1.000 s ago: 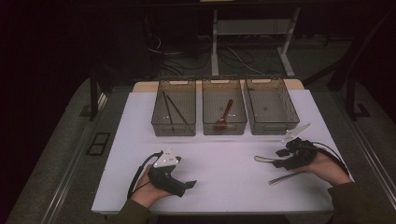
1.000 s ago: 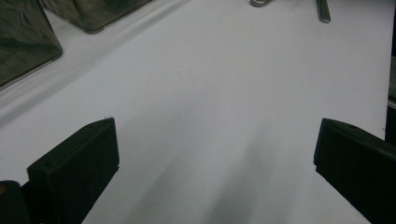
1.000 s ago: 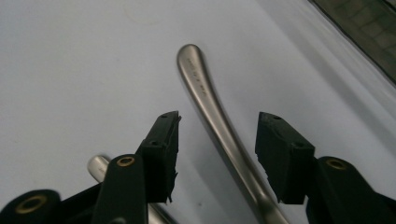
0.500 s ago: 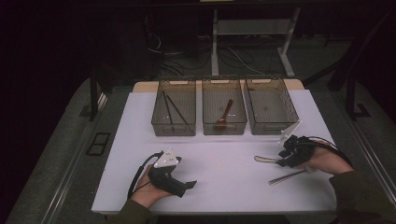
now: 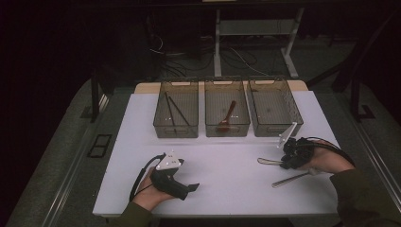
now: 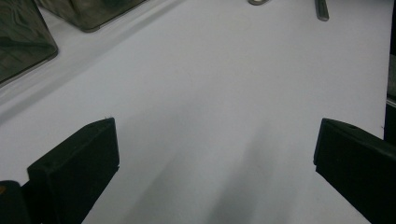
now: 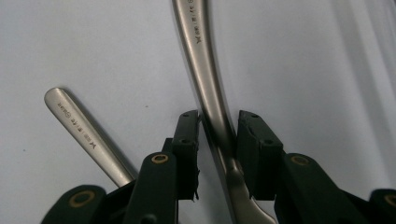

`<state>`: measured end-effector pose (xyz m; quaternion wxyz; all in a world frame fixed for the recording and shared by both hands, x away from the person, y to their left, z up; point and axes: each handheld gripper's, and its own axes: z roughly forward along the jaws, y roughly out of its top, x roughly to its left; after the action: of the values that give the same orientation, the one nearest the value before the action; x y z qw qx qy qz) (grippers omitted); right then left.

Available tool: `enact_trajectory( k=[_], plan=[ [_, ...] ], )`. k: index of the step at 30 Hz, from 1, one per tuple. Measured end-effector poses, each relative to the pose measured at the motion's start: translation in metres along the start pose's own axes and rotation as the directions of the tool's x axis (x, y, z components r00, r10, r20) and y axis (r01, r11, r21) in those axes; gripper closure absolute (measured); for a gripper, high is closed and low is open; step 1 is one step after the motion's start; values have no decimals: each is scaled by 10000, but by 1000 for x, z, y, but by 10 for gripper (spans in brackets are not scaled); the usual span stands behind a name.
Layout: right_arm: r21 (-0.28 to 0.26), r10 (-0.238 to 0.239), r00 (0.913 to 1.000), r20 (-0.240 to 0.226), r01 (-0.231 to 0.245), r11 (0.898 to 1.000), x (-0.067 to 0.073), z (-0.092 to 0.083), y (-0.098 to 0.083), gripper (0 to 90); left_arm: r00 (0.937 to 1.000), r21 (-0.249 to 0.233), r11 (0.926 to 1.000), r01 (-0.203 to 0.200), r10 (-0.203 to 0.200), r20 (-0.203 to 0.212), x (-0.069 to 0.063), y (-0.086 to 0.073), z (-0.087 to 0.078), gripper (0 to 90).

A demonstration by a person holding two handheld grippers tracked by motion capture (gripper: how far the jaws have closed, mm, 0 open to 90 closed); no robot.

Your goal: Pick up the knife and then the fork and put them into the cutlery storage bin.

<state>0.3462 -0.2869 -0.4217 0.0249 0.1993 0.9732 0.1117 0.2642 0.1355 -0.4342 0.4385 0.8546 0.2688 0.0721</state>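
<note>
The right gripper [image 7: 218,140] has its jaws astride the handle of a metal utensil [image 7: 210,93] lying flat on the white worktop [image 5: 227,156], near the right edge and about midway between front and back. The jaws have just been closing. The handle sits between the pads, hard against the left one, while a thin gap seems to remain at the right one, so the grip does not look finished.

To do this well, the jaws should close fully until both pads bear squarely on the handle's narrow sides, low enough that the thin metal does not slip out. Lifting straight up should spare the second utensil [image 7: 88,133], which lies just beside it.

In the high view the gripped utensil [image 5: 268,161] runs roughly along the worktop's width, one end toward the middle of the worktop, the other under the gripper. Which end is the handle tip I cannot tell from that view.

The left gripper [image 5: 176,182] rests near the front left corner, jaws wide apart with nothing between them.
</note>
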Motion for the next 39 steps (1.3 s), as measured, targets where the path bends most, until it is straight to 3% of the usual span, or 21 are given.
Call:
enact_trajectory(
  k=[10,15,30,36,39],
  plan=[
    [425,-153,9998,-159,160,9990,-1,1,6,722,10000,-19,10000,22,-22,24,-1,0,1,0],
    [669,-463,9989,-107,469,9967,-2,1,9,730,10000,-15,10000,21,-20,17,-1,0,1,0],
    [458,-938,9955,-96,941,9945,-4,1,7,794,10000,5,10000,6,-6,-3,-1,0,2,0],
    [127,-906,9959,68,905,9958,-4,0,5,802,10000,0,10000,-1,1,-9,0,0,2,0],
    [-123,-626,9979,134,627,9980,-3,0,6,803,10000,-12,10000,23,-23,-20,-1,0,1,0]
  ],
)
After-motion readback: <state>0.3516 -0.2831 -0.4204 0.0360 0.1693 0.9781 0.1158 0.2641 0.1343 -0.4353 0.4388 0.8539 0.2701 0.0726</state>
